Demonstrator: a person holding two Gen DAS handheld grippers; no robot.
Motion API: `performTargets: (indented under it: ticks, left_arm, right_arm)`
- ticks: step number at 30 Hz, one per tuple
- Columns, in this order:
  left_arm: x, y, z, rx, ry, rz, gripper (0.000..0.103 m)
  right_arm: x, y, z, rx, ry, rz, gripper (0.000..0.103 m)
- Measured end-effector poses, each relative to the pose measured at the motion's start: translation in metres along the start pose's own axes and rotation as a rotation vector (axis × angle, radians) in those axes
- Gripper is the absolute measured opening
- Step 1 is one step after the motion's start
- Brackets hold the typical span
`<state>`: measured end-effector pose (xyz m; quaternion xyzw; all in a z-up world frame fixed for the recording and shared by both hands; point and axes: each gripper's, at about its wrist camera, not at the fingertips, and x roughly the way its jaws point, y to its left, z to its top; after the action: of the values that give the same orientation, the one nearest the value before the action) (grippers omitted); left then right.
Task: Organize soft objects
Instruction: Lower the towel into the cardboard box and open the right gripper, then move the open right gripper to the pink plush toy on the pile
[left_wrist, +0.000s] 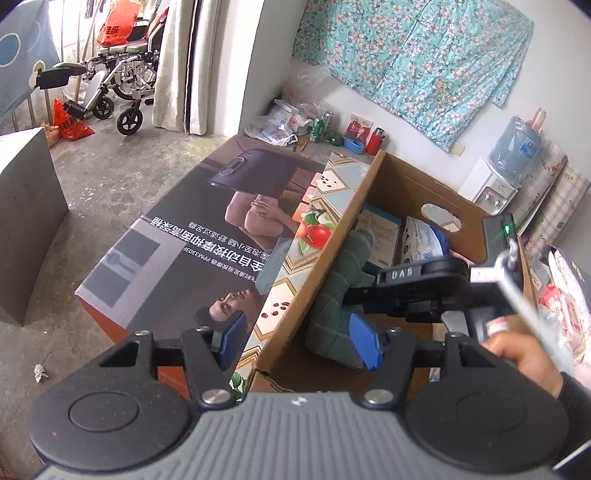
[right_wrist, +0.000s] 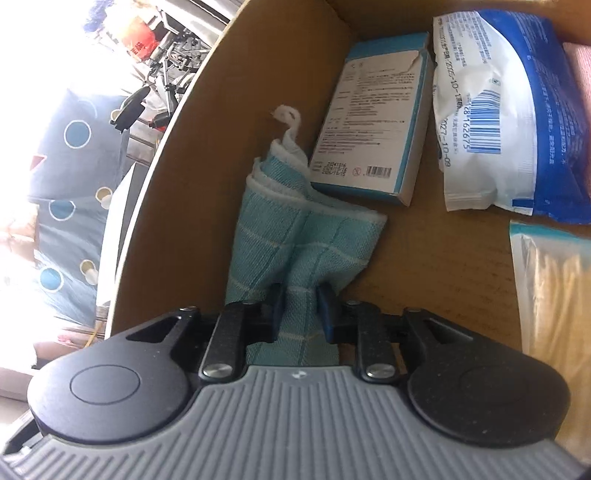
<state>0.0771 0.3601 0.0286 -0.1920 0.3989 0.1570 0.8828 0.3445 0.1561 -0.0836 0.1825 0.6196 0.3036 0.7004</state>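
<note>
The right gripper (right_wrist: 301, 314) is clamped on a light blue checked cloth (right_wrist: 295, 236): its two blue pads (right_wrist: 325, 310) pinch the fabric into a narrow waist, and the cloth fans out wider beyond them. No earlier view is at hand to compare. The cloth lies inside a cardboard box (right_wrist: 207, 147), along the box's left wall, its long axis running away from the gripper toward the far corner; the far end is folded, with a white edge and a small white loop sticking up. Its far corner touches a small blue-and-white carton (right_wrist: 373, 122) lying flat on the box floor. To the right of that carton is a white and blue plastic packet (right_wrist: 491, 122), and a clear bag (right_wrist: 546, 295) with yellowish contents is cut off at the right edge. The near end of the cloth is hidden under the gripper body. In the left wrist view the left gripper (left_wrist: 299, 341) hangs roughly half open, holding nothing, with the box wall (left_wrist: 317, 258) standing between its fingers. There the cloth (left_wrist: 336, 314) looks dull green in shadow, partly hidden by the right gripper (left_wrist: 369, 295), whose handle a hand (left_wrist: 524, 354) holds. A printed carton (left_wrist: 192, 240) lies just left of the box.
</note>
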Motion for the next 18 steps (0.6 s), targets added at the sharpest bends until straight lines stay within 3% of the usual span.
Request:
performTargets:
  ticks: [4, 7, 14, 18]
  left_arm:
    - [-0.003, -0.004, -0.003, 0.01, -0.006, -0.013, 0.065]
    - [-0.006, -0.008, -0.005, 0.025, -0.016, -0.019, 0.067]
    - [-0.011, -0.015, -0.008, 0.035, -0.032, -0.039, 0.068]
    - [-0.013, -0.02, -0.011, 0.035, -0.025, -0.043, 0.068]
  right_arm:
    - [-0.024, -0.004, 0.008, 0.046, -0.022, -0.006, 0.074]
    - [-0.049, -0.006, 0.015, 0.045, -0.028, -0.021, 0.079]
    - [-0.073, -0.017, 0.019, 0.054, 0.034, -0.203, 0.085]
    - [-0.081, -0.013, 0.016, 0.045, 0.024, -0.203, 0.085]
